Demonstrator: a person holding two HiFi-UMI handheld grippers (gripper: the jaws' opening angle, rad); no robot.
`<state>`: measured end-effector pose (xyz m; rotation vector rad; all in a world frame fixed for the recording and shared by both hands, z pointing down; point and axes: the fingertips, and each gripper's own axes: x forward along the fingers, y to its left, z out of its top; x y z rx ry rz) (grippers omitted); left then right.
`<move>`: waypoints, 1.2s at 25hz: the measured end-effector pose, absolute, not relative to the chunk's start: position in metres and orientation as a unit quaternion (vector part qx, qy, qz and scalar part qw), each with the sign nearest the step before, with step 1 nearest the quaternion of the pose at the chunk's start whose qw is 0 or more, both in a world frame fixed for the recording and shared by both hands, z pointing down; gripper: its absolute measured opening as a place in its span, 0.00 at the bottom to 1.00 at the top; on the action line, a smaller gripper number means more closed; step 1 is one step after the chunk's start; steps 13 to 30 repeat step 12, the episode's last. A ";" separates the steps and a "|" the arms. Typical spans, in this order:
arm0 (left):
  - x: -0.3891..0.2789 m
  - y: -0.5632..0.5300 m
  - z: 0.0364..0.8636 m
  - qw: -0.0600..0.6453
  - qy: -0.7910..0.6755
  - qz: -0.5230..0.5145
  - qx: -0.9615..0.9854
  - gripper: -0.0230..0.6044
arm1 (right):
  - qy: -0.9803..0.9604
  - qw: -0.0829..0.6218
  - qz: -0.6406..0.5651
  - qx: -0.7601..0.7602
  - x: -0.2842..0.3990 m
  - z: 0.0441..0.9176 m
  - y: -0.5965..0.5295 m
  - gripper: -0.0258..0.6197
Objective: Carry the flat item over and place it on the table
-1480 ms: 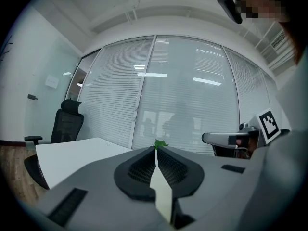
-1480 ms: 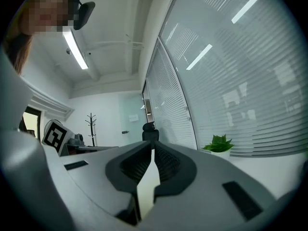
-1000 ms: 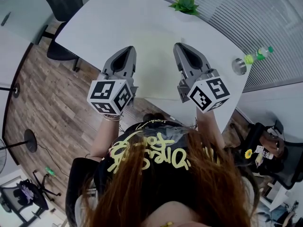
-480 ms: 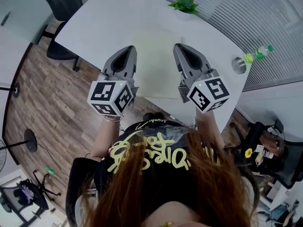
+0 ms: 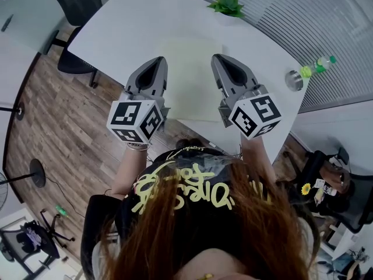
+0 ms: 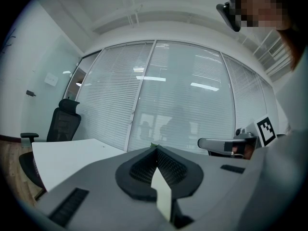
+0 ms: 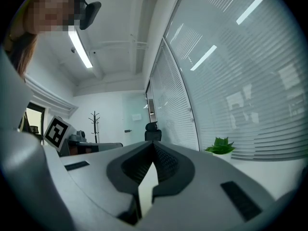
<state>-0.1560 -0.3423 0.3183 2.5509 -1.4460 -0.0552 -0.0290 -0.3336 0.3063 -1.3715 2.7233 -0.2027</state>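
Observation:
A pale, thin flat sheet hangs level between my two grippers, just above the near part of the white table. My left gripper is shut on the sheet's left edge, and my right gripper is shut on its right edge. In the left gripper view the sheet's pale edge shows pinched between the closed jaws of the left gripper. The right gripper view shows the same: a pale strip of sheet clamped in the right gripper. Both grippers point level across the table.
A small green potted plant stands at the table's far edge. A round metal cup and a bottle sit at the right end. Black office chairs stand at the left. Blinds line the glass wall beyond.

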 end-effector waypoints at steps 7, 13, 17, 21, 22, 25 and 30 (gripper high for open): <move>-0.156 -0.345 0.318 0.104 -0.490 -0.017 0.865 0.03 | 0.893 0.040 -0.070 -0.443 -0.032 0.308 -0.336 0.04; -0.153 -0.347 0.320 0.107 -0.487 -0.016 0.867 0.03 | 0.894 0.037 -0.074 -0.441 -0.033 0.311 -0.339 0.04; -0.153 -0.347 0.320 0.107 -0.487 -0.016 0.867 0.03 | 0.894 0.037 -0.074 -0.441 -0.033 0.311 -0.339 0.04; -0.153 -0.347 0.320 0.107 -0.487 -0.016 0.867 0.03 | 0.894 0.037 -0.074 -0.441 -0.033 0.311 -0.339 0.04; -0.153 -0.347 0.320 0.107 -0.487 -0.016 0.867 0.03 | 0.894 0.037 -0.074 -0.441 -0.033 0.311 -0.339 0.04; -0.153 -0.347 0.320 0.107 -0.487 -0.016 0.867 0.03 | 0.894 0.037 -0.074 -0.441 -0.033 0.311 -0.339 0.04; -0.153 -0.347 0.320 0.107 -0.487 -0.016 0.867 0.03 | 0.894 0.037 -0.074 -0.441 -0.033 0.311 -0.339 0.04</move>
